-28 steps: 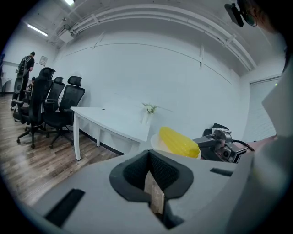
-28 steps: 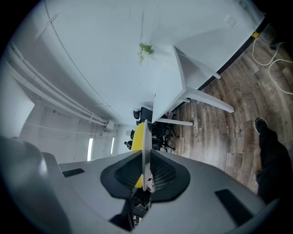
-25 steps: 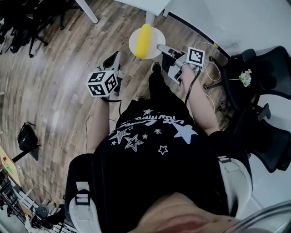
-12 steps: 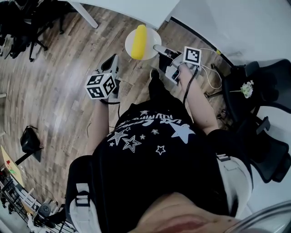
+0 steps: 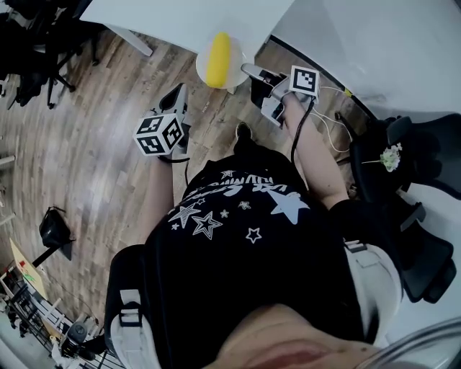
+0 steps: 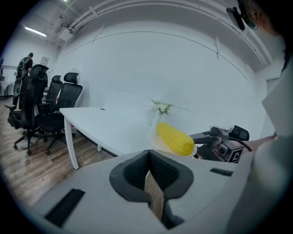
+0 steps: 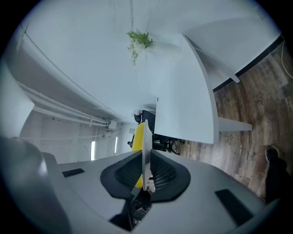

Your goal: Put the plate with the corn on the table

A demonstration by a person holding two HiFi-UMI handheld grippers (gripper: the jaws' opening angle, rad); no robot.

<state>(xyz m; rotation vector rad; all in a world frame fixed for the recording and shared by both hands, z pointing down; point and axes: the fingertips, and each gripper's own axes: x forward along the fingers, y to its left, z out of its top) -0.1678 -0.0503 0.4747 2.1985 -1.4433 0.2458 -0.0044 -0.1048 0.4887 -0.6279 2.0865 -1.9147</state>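
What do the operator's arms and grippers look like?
The left gripper and right gripper have grey bodies, black ribbed fingers, each with a white cube of black square markers. Black cable trails from the right one. Short black sleeves, star-print T-shirt.

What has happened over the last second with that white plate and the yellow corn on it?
The round white plate with the yellow corn cob on it moved forward, away from the person, and now overlaps the edge of the white table. The right gripper went with it, its fingers clamped on the plate's rim throughout. The left gripper stayed alongside, shut and empty.
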